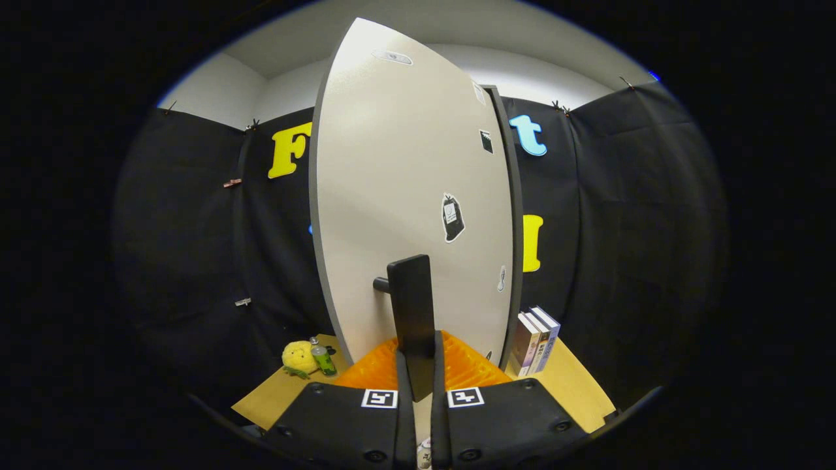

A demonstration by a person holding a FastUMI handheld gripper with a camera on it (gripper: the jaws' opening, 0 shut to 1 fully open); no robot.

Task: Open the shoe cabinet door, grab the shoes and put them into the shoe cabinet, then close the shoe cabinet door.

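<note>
Between your gripper (418, 372) fingers, closed on it, stands the flat black door handle (411, 307) of the pale grey cabinet door (405, 183), hiding the cabinet interior. Beneath: orange ribbed mat (467, 365), tan tabletop (575, 385), upright books (535, 339), yellow plush toy (299, 357).

The tall pale grey cabinet door (411, 196) conceals the cabinet interior behind it. The black flat door handle (411, 307) has its lower end hidden between the fingers (401, 418) of the tool (418, 398). The orange ribbed mat (464, 369) is partly covered. Sticker print on the door is too small to tell.
</note>
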